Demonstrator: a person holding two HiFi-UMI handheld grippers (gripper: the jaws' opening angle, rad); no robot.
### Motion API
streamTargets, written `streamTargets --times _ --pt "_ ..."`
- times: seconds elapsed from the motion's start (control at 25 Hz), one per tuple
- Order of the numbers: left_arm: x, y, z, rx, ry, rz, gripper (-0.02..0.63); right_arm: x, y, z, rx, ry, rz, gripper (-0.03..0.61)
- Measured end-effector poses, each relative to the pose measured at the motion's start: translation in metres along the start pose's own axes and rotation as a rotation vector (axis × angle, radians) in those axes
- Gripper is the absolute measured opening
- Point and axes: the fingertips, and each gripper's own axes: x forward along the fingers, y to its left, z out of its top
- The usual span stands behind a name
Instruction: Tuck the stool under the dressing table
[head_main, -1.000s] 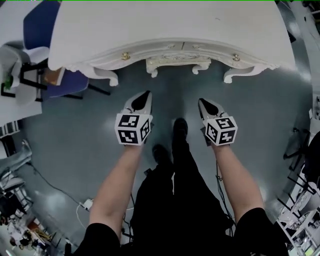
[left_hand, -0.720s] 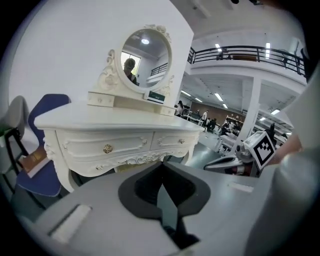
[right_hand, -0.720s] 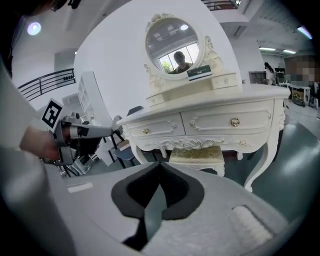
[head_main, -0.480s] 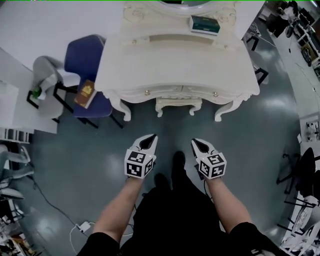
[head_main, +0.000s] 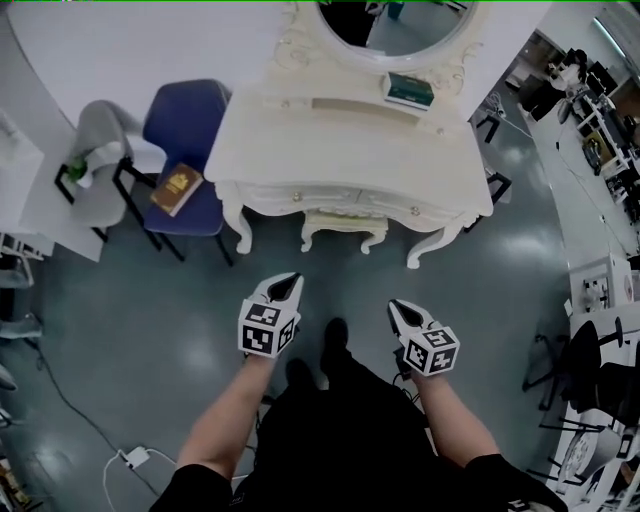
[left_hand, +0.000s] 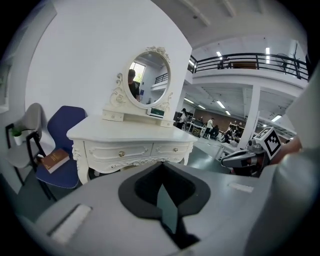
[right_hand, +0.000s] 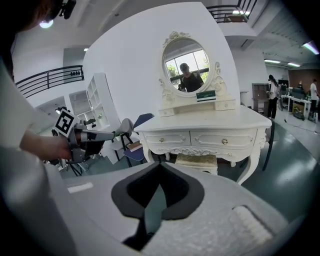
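The white dressing table with its oval mirror stands ahead of me. The cream stool sits between its legs, mostly under the top. In the right gripper view the stool's padded seat shows below the drawers of the table. My left gripper and right gripper hang side by side in the air, well short of the table. Both are shut with nothing in them. The left gripper view shows the table and my right gripper.
A blue chair with a brown book on it stands left of the table, and a grey chair beside that. A green box lies on the tabletop. A power strip with its cable lies on the floor.
Both grippers have risen and drawn back from the table, still shut and empty. The view now takes in the whole table and mirror. The stool has stayed under the table.
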Motion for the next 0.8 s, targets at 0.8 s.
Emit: streamTargets --times 0.8 --pt "0.047 -0.029 0.12 0.031 -0.061 0.117 0.018 0.012 -0.06 0.139 -0.115 -0.166 0.203 0.002"
